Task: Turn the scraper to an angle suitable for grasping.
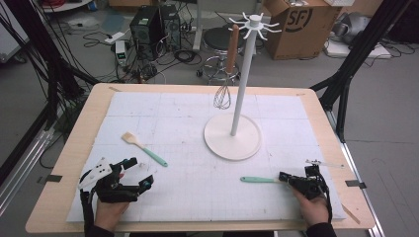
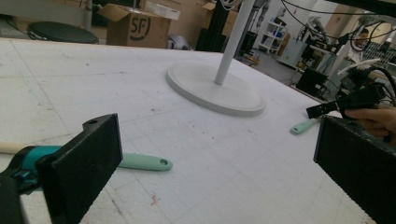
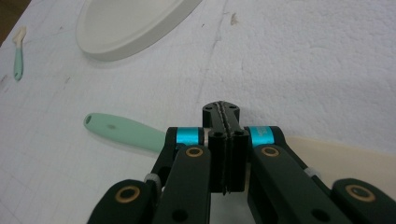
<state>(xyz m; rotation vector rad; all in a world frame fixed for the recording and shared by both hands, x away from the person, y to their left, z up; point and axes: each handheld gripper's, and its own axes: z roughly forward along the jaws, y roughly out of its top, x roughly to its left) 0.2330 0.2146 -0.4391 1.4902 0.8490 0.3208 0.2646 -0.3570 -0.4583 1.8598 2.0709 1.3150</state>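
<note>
My left gripper (image 1: 140, 173) (image 2: 217, 158) rests open near the front left of the white mat, nothing between its jaws. Just beyond it lies a mint-handled brush (image 1: 143, 148) (image 2: 144, 162), pale head pointing away to the left. At the front right my right gripper (image 1: 282, 177) (image 3: 225, 114) is shut, its pads pressed together with nothing seen between them. A mint-handled spatula (image 1: 257, 179) (image 3: 121, 130) lies on the mat beneath it, handle pointing left, cream blade (image 3: 336, 156) on the other side. A wooden-handled whisk (image 1: 230, 64) hangs on the white rack (image 1: 232, 136).
The rack's round base (image 2: 219, 91) stands mid-mat with a tall pole (image 1: 244, 74) and hooks on top. The mat (image 1: 197, 113) covers most of the wooden table (image 1: 79, 133). On the floor beyond it are a stool (image 1: 220, 39), a cardboard box (image 1: 301, 24) and computer cases (image 1: 153, 24).
</note>
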